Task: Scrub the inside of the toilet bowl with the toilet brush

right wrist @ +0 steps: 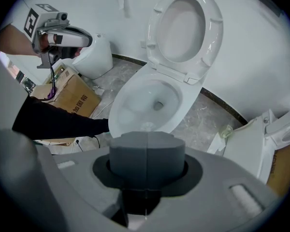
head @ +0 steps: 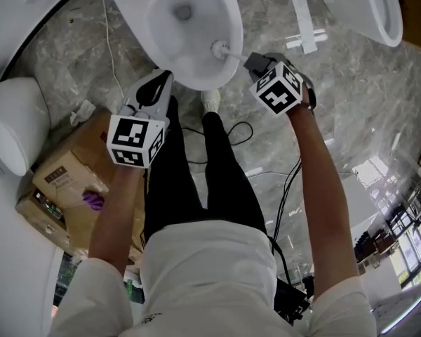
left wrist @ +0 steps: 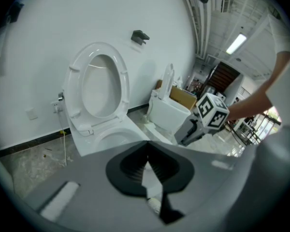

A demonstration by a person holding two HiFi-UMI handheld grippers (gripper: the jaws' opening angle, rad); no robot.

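Torso in a white top sits nearest, black trousers running away to a white shoe right by the bowl. One gripper is held out on each side.

Right gripper is clamped on the brush handle. In the right gripper view the jaws are pressed together w/ a seam down the middle, and the bristles peek out just past them. Brush head is at the bowl's near-right inner rim, well apart from the drain hole.

Left gripper hangs just beside the bowl's near-left edge, can't tell if it's touching. Its jaws are a little apart in a thin V, nothing btwn them.

Seat is flipped up against the far wall. Cardboard box on the left w/ sth purple on it, 2nd toilet far right. Black cables lie on the marble floor nr the legs.
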